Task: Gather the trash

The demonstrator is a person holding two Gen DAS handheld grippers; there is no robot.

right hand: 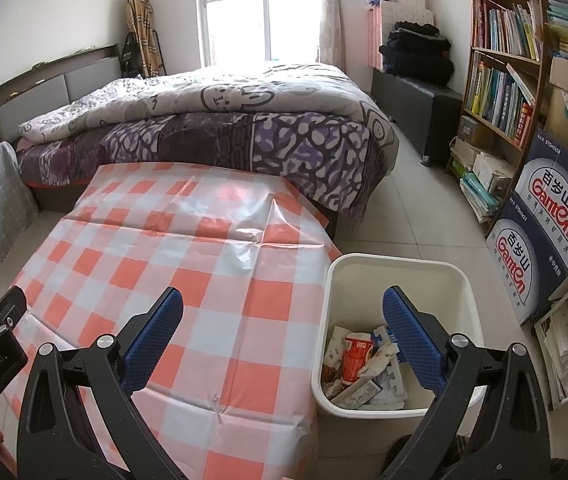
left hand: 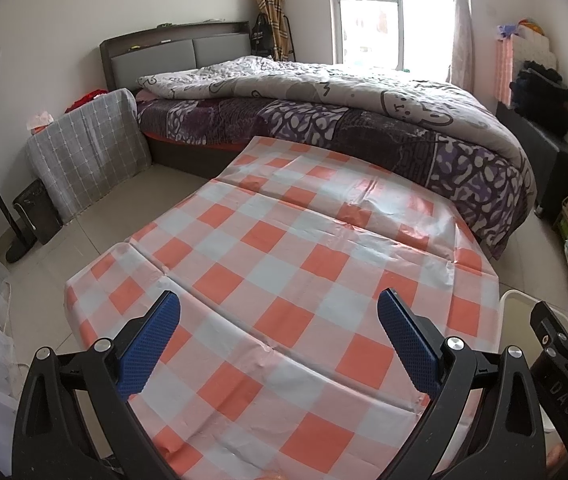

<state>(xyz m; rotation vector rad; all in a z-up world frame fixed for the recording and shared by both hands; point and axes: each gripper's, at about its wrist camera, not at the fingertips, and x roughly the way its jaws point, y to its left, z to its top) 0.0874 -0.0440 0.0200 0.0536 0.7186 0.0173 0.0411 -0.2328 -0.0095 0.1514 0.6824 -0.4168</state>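
A table with an orange-and-white checked cloth (left hand: 284,248) fills the left wrist view and shows in the right wrist view (right hand: 188,256). My left gripper (left hand: 280,308) is open and empty above the cloth. My right gripper (right hand: 284,304) is open and empty over the table's right edge. A white trash bin (right hand: 456,280) stands on the floor right of the table; its rim shows in the left wrist view (left hand: 516,296). In it lie crumpled paper (right hand: 380,356), a red wrapper (right hand: 354,356) and card scraps. No trash shows on the cloth.
A bed (right hand: 212,120) with a purple patterned quilt stands beyond the table. A bookshelf (right hand: 500,80) and stacked blue water cartons (right hand: 544,220) line the right wall. A grey covered box (left hand: 88,152) and a fan stand (left hand: 0,200) are at left.
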